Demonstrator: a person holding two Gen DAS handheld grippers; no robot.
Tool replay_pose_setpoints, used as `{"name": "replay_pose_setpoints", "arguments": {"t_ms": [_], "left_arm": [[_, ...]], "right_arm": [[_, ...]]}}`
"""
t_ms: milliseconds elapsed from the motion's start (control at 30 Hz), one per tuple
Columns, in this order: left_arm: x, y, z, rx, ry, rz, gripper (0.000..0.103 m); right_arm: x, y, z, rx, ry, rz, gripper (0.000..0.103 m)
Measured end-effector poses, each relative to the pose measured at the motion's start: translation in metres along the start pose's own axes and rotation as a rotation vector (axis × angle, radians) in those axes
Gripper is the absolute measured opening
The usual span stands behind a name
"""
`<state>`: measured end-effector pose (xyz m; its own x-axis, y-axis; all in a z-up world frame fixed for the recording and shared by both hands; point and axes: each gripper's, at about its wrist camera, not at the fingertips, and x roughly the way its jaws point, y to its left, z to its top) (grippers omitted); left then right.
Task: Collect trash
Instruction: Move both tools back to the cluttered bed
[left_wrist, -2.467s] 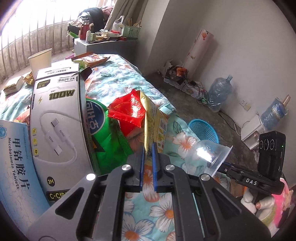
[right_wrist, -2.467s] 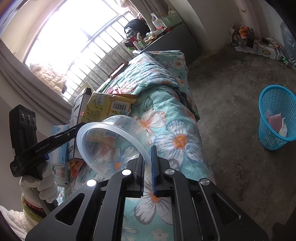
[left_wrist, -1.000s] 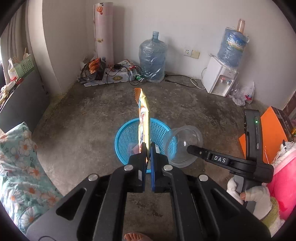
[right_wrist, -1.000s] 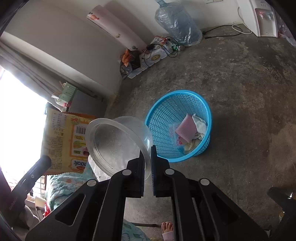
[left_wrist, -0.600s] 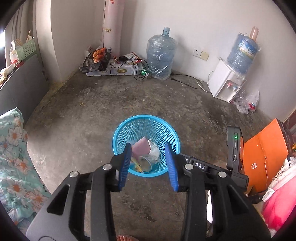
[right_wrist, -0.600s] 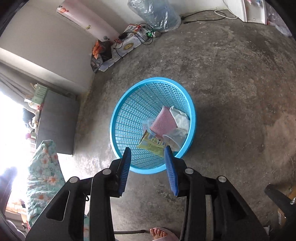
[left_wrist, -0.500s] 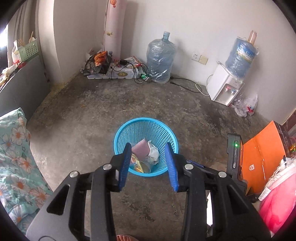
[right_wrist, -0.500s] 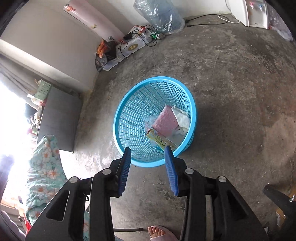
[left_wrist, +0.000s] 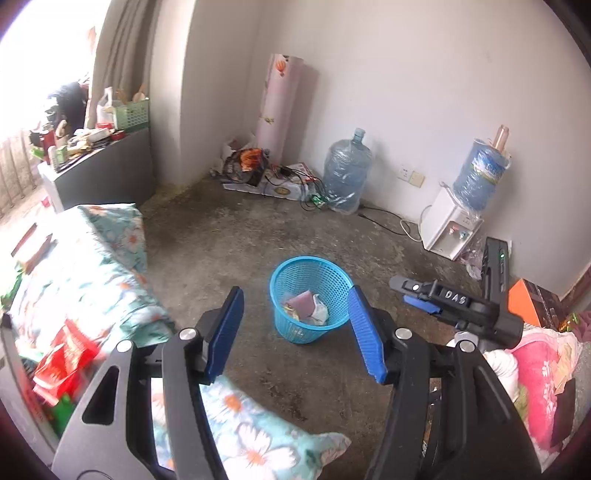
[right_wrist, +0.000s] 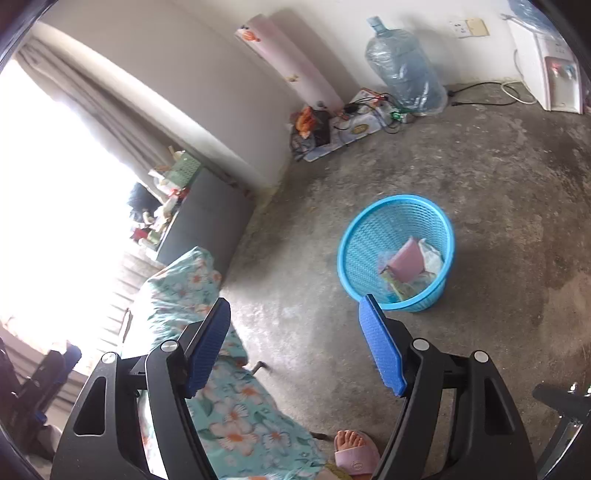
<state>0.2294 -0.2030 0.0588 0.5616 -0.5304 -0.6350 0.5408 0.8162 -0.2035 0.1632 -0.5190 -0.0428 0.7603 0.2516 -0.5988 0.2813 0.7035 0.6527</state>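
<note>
Blue basket of trash sits beyond opening, empty left gripper

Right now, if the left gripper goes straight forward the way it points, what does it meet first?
Probably the blue basket on the floor, which sits between the opening jaws of the left gripper with nothing held. The way to it looks free, though depth is unclear; it might land on concrete floor just short.

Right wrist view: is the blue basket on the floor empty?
No, the blue basket holds trash, including a pink piece and white crumpled material.
</note>
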Motion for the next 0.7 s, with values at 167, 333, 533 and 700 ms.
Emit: {"name": "replay_pose_setpoints", "arguments": {"t_ms": [167, 333, 533, 700], "left_arm": [[-0.070, 0.035, -0.045, -0.040, -0.074, 0.132, 0.057], [-0.122, 0.062, -0.090, -0.071, -0.120, 0.232, 0.057], [-0.183, 0.089, -0.131, -0.085, -0.219, 0.311, 0.059], [-0.233, 0.120, -0.155, -0.153, -0.315, 0.381, 0.059]], "right_arm": [[-0.009, 0.062, -0.019, -0.071, 0.089, 0.155, 0.071], [0.009, 0.116, -0.051, -0.091, 0.236, 0.278, 0.071], [0.047, 0.176, -0.101, -0.121, 0.423, 0.346, 0.071], [0.078, 0.212, -0.137, -0.131, 0.532, 0.364, 0.071]]}}
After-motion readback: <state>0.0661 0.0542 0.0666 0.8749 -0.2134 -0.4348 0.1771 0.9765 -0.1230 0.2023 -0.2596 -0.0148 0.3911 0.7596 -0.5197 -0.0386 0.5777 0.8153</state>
